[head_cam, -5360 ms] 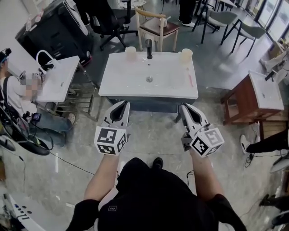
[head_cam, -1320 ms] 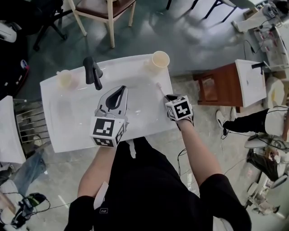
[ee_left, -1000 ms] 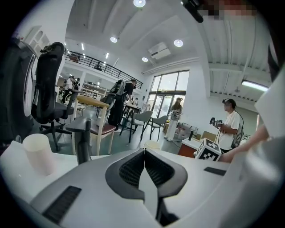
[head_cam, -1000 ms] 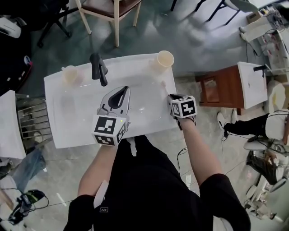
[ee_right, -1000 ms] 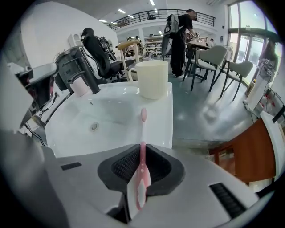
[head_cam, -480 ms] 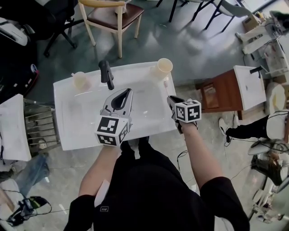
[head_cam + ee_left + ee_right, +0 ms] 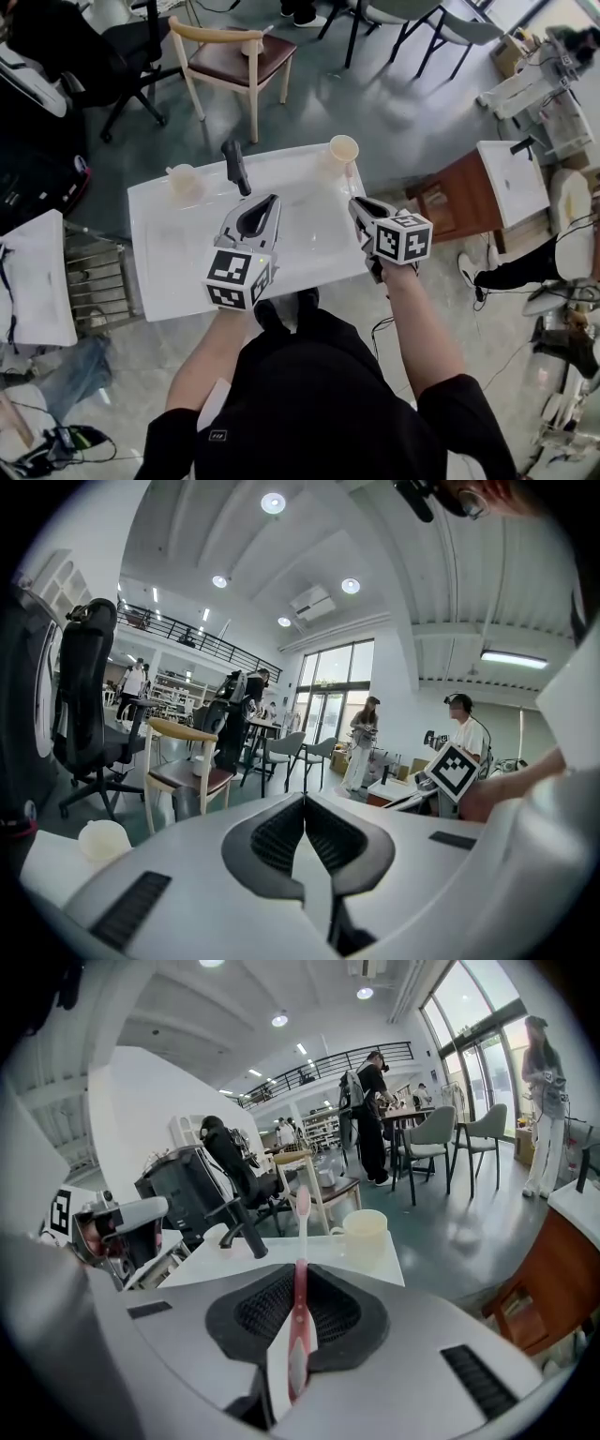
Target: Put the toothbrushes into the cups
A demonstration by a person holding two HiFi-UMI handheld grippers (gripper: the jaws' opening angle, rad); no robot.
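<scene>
Lifted clear of the washbasin surface [image 7: 169, 253] where it lay a second ago, right of the tap [image 7: 236, 167], the pink toothbrush [image 7: 301, 1218] now stands clamped in the right gripper's [image 7: 359, 206] jaws, pointing toward the cup [image 7: 343, 150] right of the tap. The left gripper [image 7: 269, 204], jaws together and empty, hovers before the tap. Pickup looks done; the drop into the cup remains

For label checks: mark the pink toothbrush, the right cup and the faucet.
pink toothbrush [image 7: 300, 1279]: right gripper view, handle.
right cup [image 7: 365, 1237]: right gripper view, side wall.
faucet [image 7: 236, 167]: head view, body.
</scene>
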